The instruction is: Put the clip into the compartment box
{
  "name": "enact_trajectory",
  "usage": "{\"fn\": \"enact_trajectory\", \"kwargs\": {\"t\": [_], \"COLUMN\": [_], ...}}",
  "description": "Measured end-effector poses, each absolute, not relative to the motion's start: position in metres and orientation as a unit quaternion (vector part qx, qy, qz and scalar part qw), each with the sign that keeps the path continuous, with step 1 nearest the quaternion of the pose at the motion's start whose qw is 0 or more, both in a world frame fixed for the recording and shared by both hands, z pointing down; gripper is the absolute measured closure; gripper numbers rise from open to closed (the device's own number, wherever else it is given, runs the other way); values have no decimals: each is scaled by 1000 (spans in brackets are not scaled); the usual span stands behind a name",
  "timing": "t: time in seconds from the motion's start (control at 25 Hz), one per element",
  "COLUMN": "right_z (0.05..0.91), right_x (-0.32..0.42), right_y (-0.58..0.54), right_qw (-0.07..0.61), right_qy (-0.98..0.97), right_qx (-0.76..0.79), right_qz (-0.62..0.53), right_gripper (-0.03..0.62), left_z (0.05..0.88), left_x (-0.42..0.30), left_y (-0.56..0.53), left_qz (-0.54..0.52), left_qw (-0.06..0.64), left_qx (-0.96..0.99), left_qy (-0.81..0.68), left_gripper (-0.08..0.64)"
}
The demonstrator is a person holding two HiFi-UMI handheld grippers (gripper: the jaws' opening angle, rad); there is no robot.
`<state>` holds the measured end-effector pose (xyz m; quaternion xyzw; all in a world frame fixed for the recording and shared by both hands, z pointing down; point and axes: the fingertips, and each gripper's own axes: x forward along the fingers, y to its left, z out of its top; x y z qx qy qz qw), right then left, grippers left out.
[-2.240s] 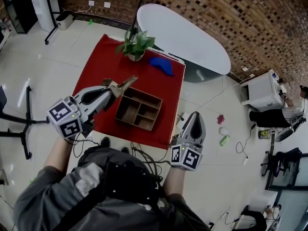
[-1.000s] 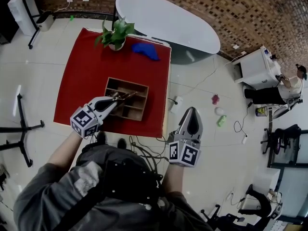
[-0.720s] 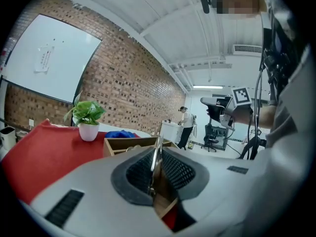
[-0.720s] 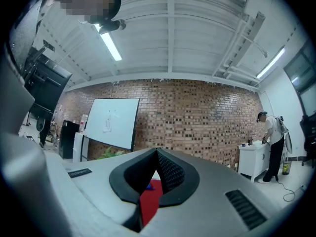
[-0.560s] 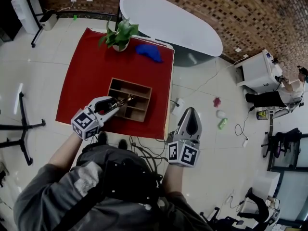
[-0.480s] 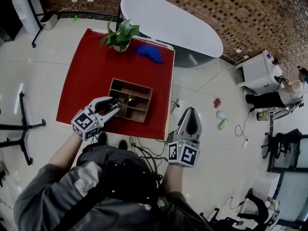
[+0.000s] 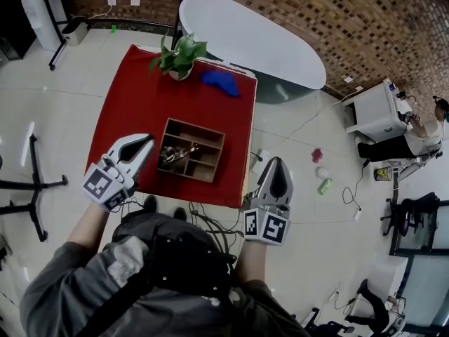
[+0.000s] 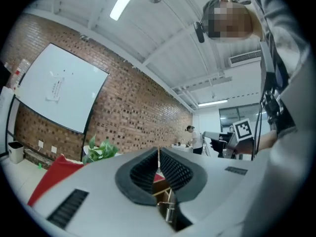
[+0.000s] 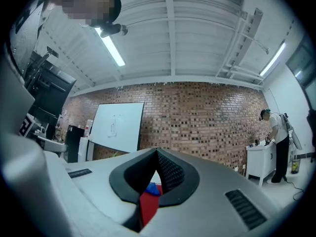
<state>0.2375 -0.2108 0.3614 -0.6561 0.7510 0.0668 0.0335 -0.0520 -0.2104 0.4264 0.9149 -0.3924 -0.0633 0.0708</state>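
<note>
The wooden compartment box [image 7: 203, 161] stands on a red mat [image 7: 133, 104]. A metal clip [image 7: 172, 154] lies in the box's left compartment, free of both grippers. My left gripper [image 7: 148, 139] hangs just left of the box, over the mat; its jaws are closing with nothing between them, and the tips meet in the left gripper view [image 8: 158, 153]. Under those jaws that view shows the box [image 8: 163, 190] and the clip [image 8: 170, 210]. My right gripper [image 7: 276, 163] is shut and empty, off the mat's right edge above the floor.
A potted plant [image 7: 179, 53] and a blue cloth [image 7: 220, 83] sit at the mat's far side. A white oval table [image 7: 252, 39] stands beyond. Cables [image 7: 210, 220] run over the floor near my feet. Small items [image 7: 324, 177] lie on the floor at right.
The left gripper held the clip over the box, let it drop into the left compartment, then drew back to the left with empty jaws. The right gripper stayed put.
</note>
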Motion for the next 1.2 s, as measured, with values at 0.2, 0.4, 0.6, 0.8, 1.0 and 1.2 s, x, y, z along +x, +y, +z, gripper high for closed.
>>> {"fn": "enact_trajectory", "kwargs": {"t": [0.2, 0.4, 0.6, 0.8, 1.0, 1.2], "right_z": [373, 378, 383, 389, 390, 393], "right_x": [215, 197, 191, 194, 197, 203], "right_y": [-217, -221, -225, -225, -225, -222], "right_qw": [8, -5, -16, -27, -31, -35], "right_qy": [767, 781, 787, 788, 784, 781], "right_qx": [-639, -623, -615, -615, -619, -622], "right_qz": [50, 49, 45, 37, 35, 31], "right_gripper": [568, 568, 568, 568, 568, 568], "left_z": [387, 379, 380, 387, 390, 387], "left_x": [-79, -85, -86, -89, -89, -86], "left_y": [-216, -216, -214, -215, -214, -214], "left_qz": [-94, -90, -82, -71, -52, -61], "left_qw": [47, 38, 40, 48, 44, 45], "left_qx": [904, 899, 898, 895, 897, 898], "left_qy": [-415, -426, -430, -438, -436, -434], "left_gripper": [523, 523, 523, 523, 523, 523]}}
